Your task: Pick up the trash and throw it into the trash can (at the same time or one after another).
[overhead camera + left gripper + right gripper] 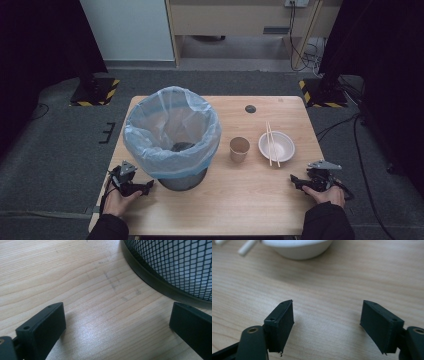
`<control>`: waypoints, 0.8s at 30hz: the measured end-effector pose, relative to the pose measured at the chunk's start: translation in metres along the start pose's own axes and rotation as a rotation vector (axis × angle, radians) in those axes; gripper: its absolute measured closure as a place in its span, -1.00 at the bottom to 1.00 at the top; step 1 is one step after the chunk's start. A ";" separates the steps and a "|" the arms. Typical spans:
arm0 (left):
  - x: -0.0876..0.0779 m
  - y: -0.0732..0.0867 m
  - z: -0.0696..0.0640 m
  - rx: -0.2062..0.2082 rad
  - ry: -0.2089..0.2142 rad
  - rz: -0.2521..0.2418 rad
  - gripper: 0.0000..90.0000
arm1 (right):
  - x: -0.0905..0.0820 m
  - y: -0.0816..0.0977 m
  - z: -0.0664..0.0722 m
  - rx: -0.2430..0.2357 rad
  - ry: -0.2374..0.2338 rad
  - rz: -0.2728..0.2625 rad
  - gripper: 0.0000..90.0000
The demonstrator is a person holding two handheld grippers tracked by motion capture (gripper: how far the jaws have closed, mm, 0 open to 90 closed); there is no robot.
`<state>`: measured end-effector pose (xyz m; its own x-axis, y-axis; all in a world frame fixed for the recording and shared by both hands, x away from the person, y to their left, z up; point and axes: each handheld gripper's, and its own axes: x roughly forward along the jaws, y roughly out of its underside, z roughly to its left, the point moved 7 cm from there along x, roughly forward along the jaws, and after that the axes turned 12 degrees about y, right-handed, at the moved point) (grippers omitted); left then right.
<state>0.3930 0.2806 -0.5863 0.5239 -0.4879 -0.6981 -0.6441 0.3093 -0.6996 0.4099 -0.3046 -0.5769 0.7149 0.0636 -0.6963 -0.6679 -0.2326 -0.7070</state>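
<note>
Bowl [298, 248] ahead of right hand-held gripper [327, 325]

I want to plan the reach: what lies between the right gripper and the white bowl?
Nothing: in the right gripper view, bare wood separates the open right gripper from the white bowl.

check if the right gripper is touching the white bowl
Apart. In the right gripper view, the right gripper has open jaws with bare table between them and the white bowl; the high view shows the same gap.
</note>
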 end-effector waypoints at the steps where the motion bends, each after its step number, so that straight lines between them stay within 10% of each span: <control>1: 0.000 0.000 0.000 0.001 0.000 0.001 -1.00 | -0.002 -0.003 -0.001 0.004 0.006 -0.013 -0.37; 24: 0.000 0.001 -0.003 0.002 -0.001 0.003 -1.00 | -0.053 -0.068 -0.012 0.106 0.021 -0.306 -0.33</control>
<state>0.3902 0.2784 -0.5864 0.5224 -0.4859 -0.7007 -0.6450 0.3124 -0.6974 0.4195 -0.3040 -0.4904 0.8894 0.0949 -0.4472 -0.4379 -0.1036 -0.8930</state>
